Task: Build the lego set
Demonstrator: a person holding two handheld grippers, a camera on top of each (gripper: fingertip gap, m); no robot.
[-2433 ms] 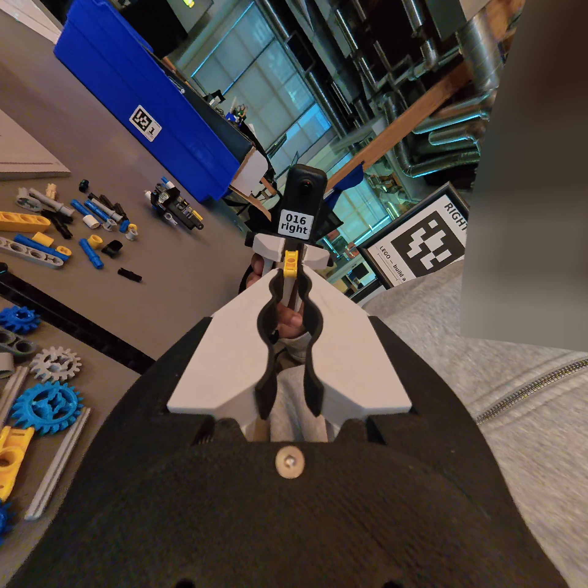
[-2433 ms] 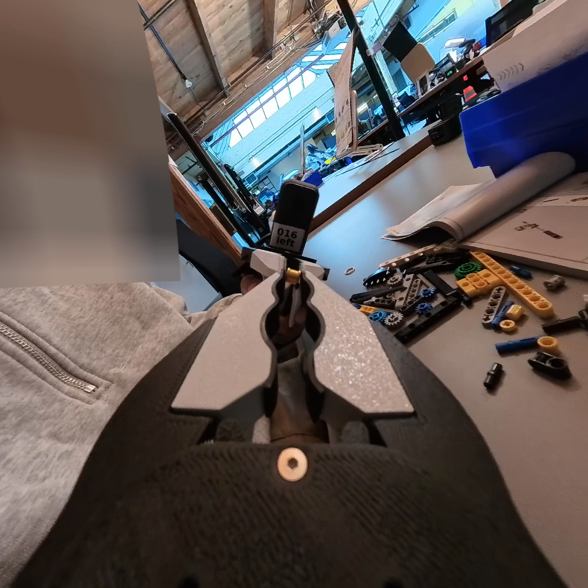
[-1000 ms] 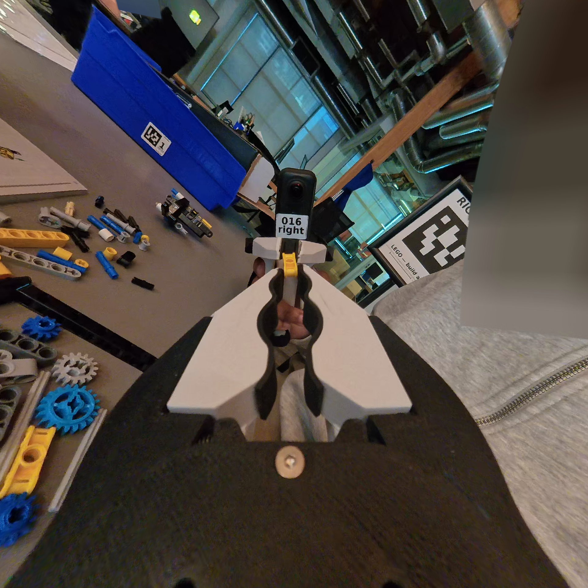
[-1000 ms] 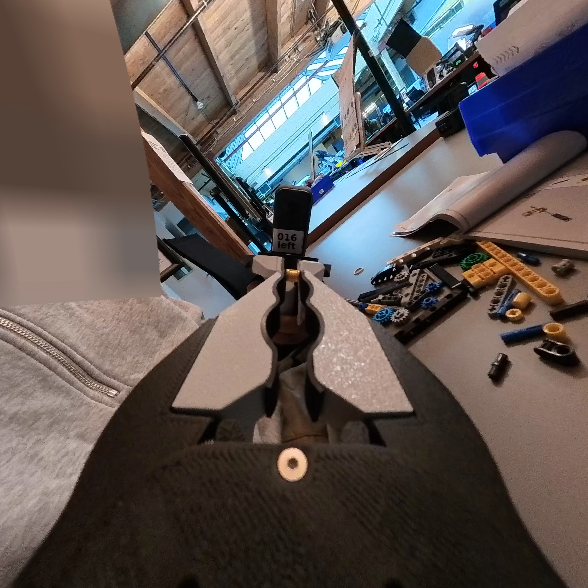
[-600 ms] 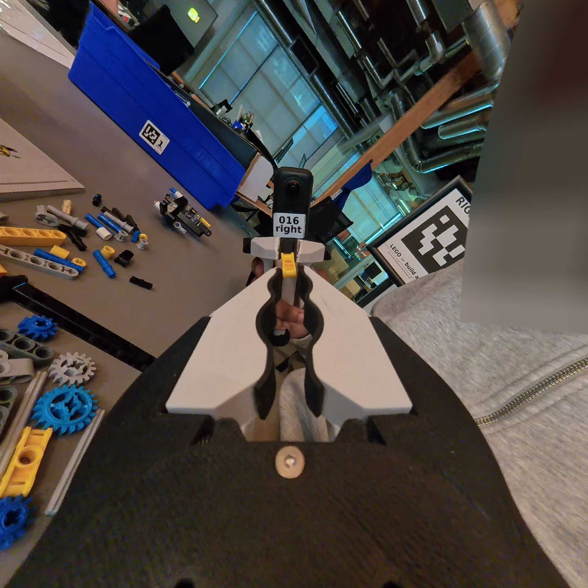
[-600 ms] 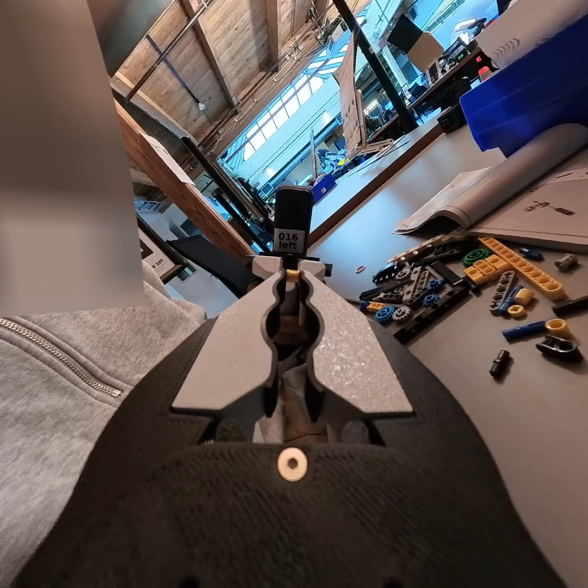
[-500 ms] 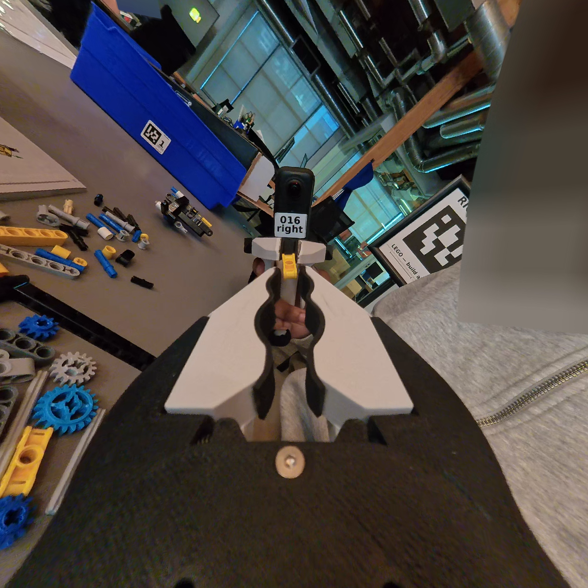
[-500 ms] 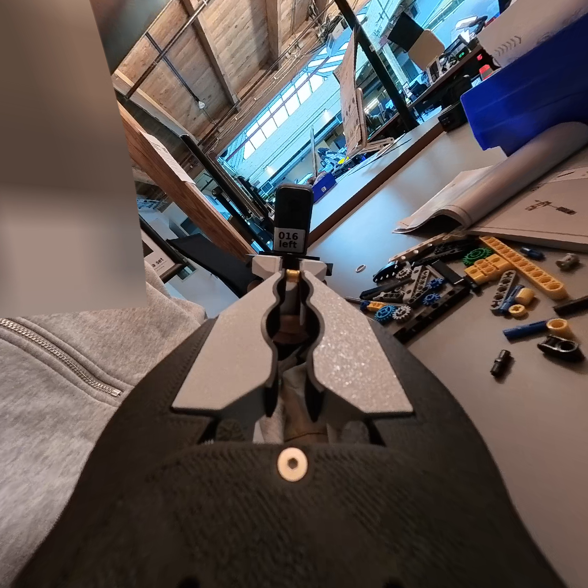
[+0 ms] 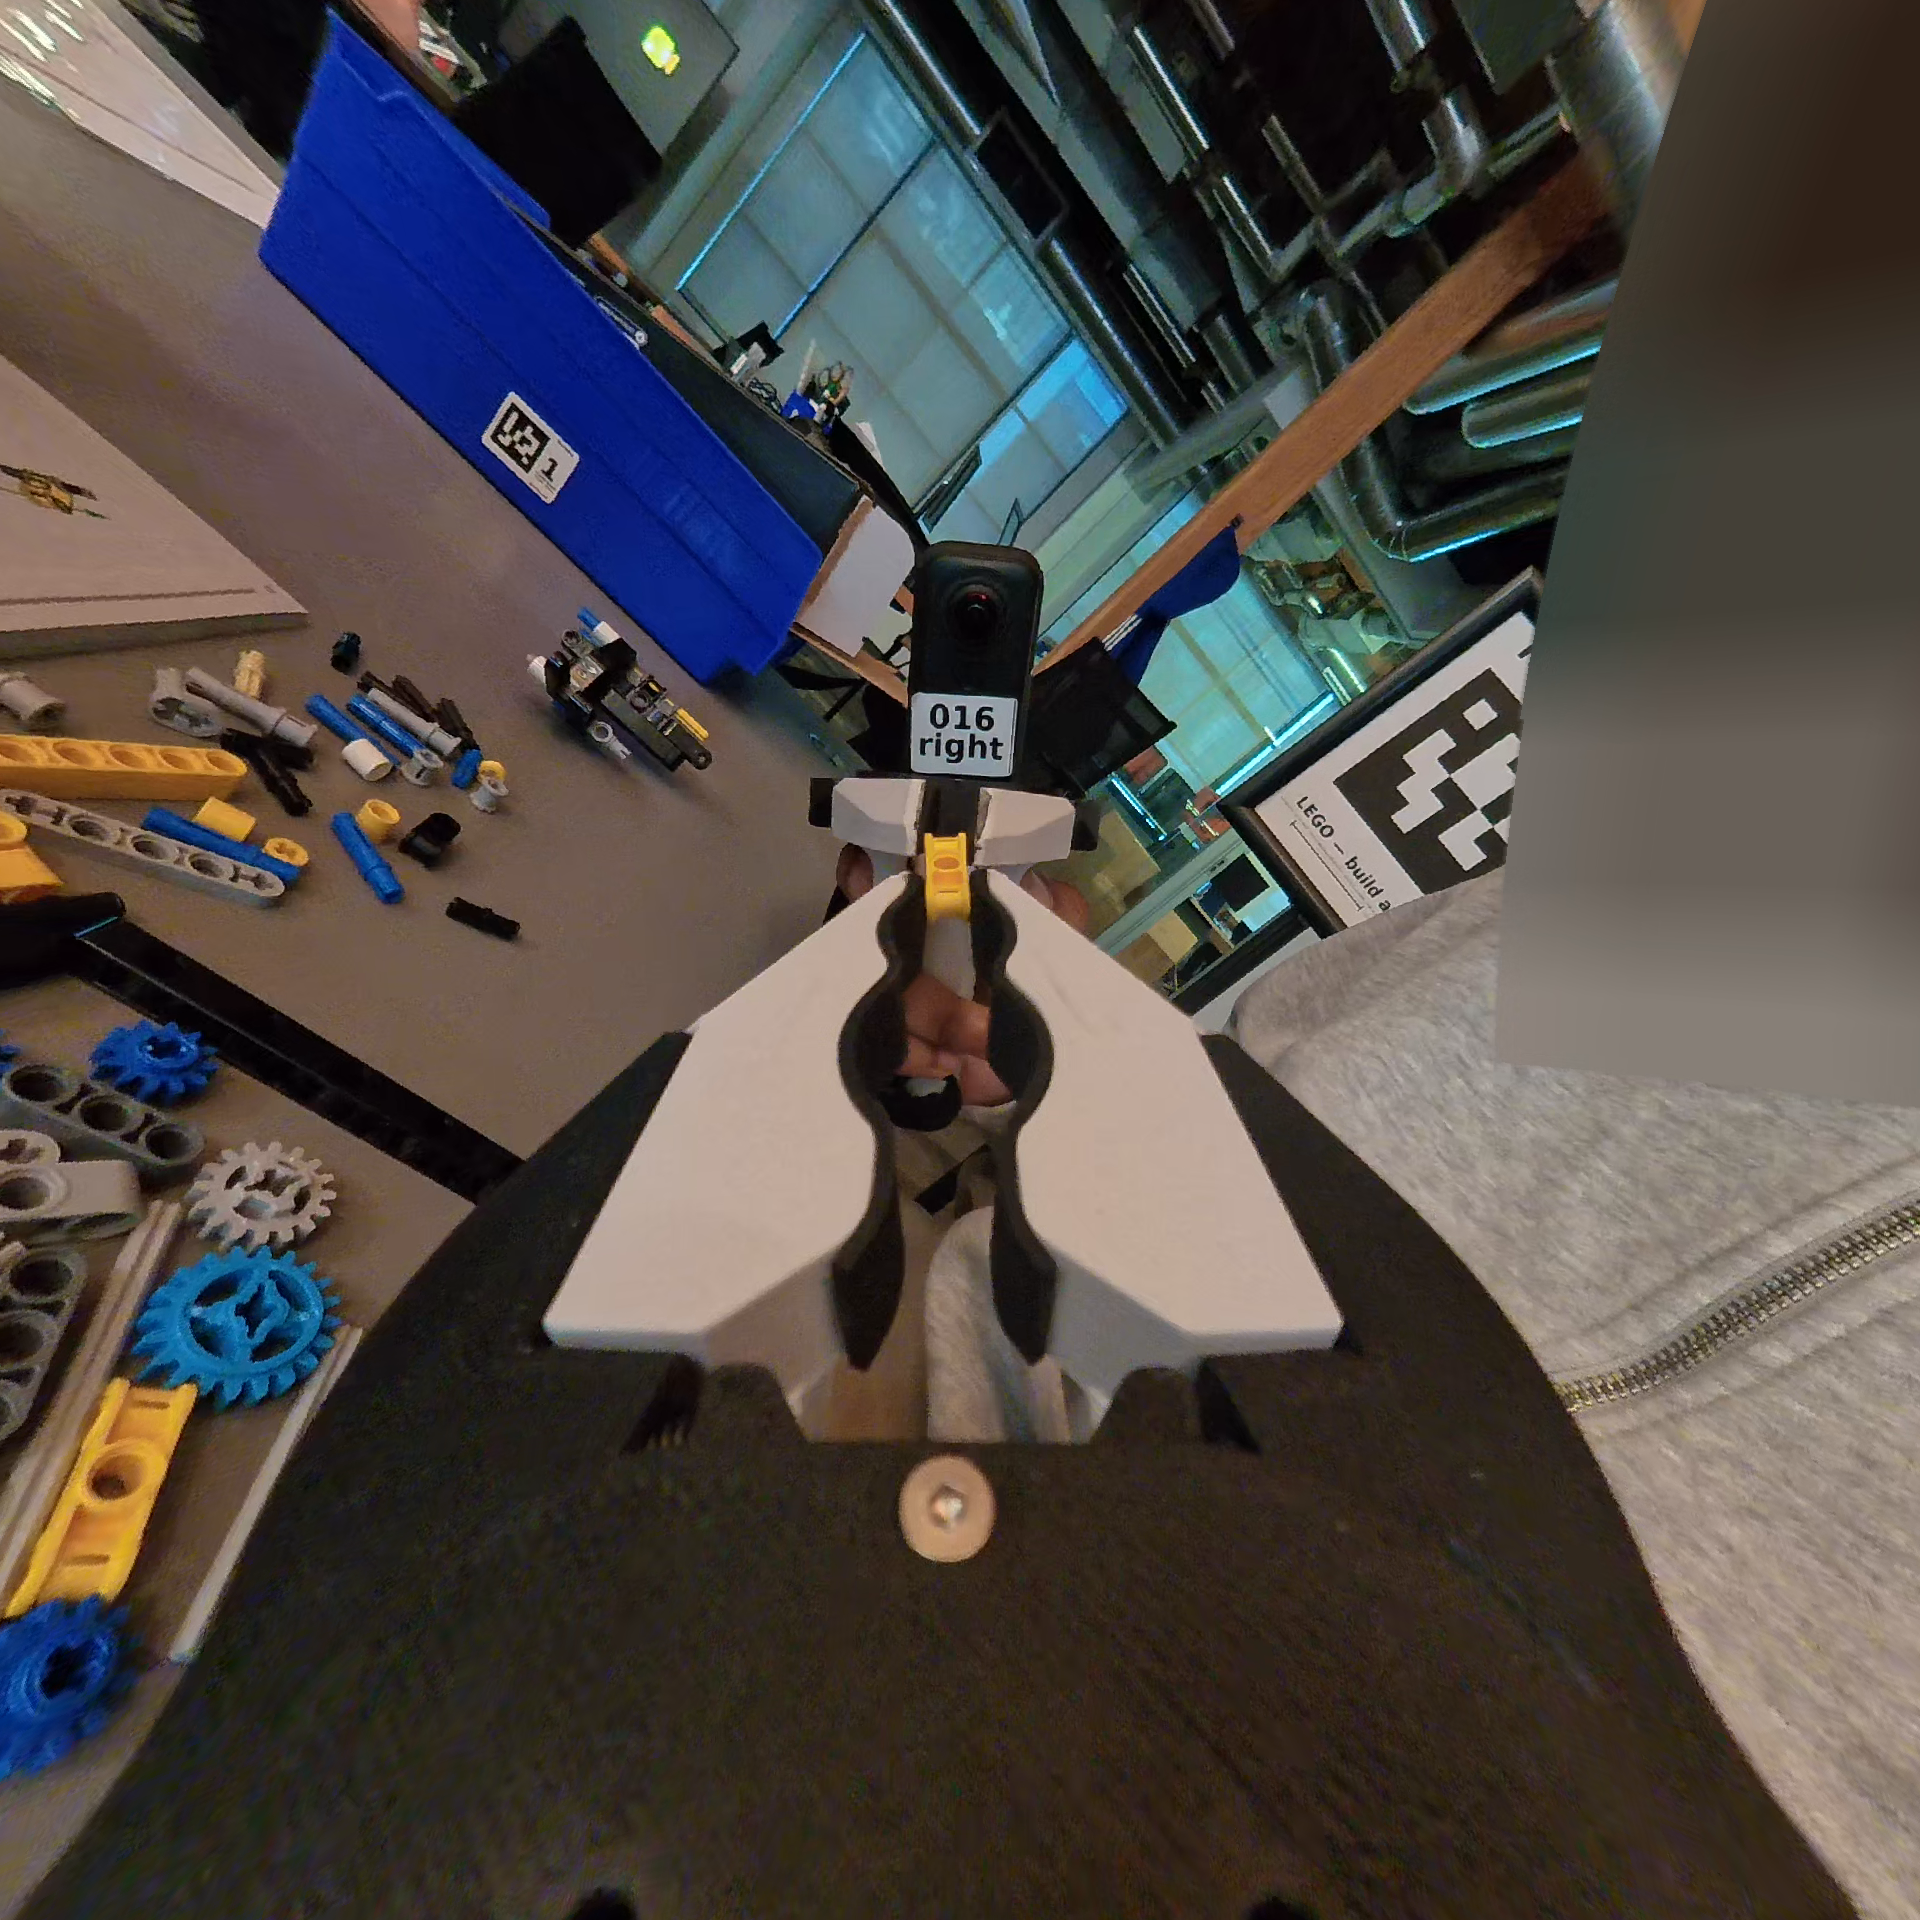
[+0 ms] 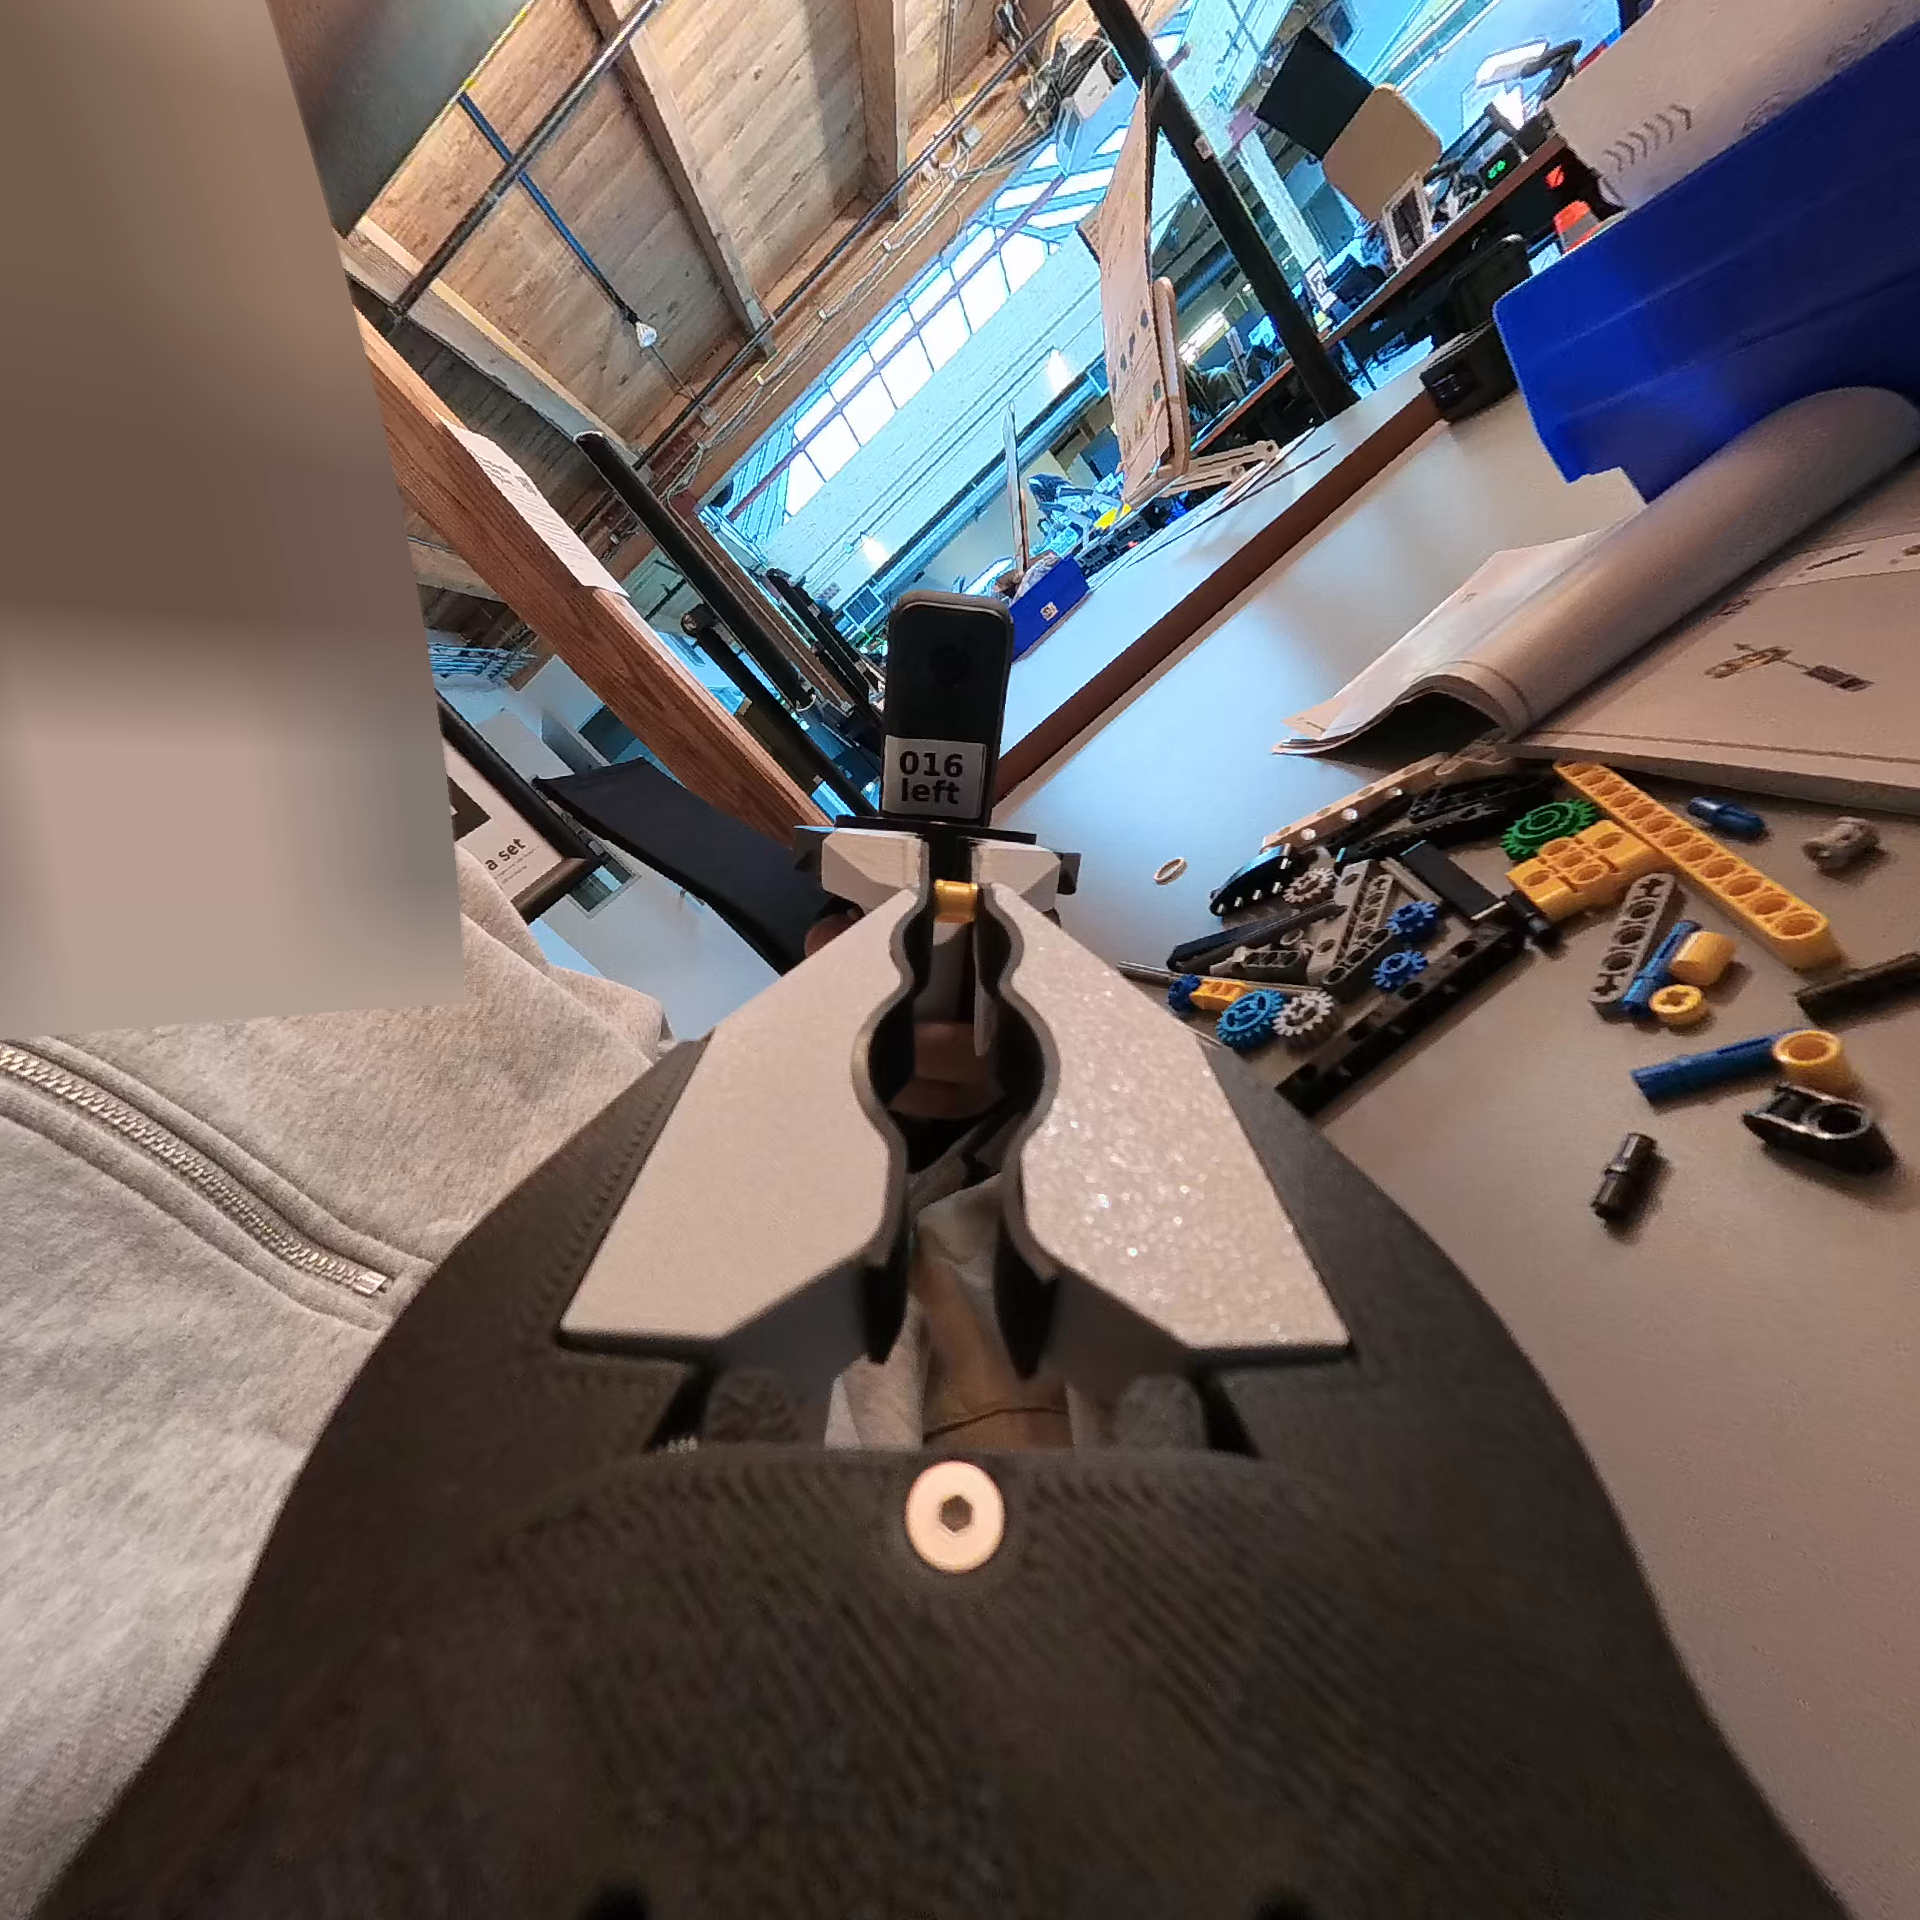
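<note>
Both claws raised off the worktop [image 9: 623, 935], tip to tip in front of the grey sweatshirt [image 9: 1714, 1299].

Left claw [image 9: 943, 904]: nearly closed, gripping a small yellow connector [image 9: 945, 891] on a light grey rod [image 9: 948, 961].

Right claw [image 10: 951, 902]: likewise nearly closed, nipping the same small assembly from the opposite end.

Remaining parts loose on worktop: blue gear [image 9: 237, 1328], grey gear [image 9: 260, 1195], yellow beam [image 10: 1704, 878], black pin [image 10: 1623, 1174]. Booklet [image 10: 1662, 707] open beyond; blue bin [image 9: 520, 395] behind.

Judgement: held parts are light, hard plastic, smooth and liable to twist or pop out. Best gripped across the flat sides near the joint, pushing straight along the rod.
</note>
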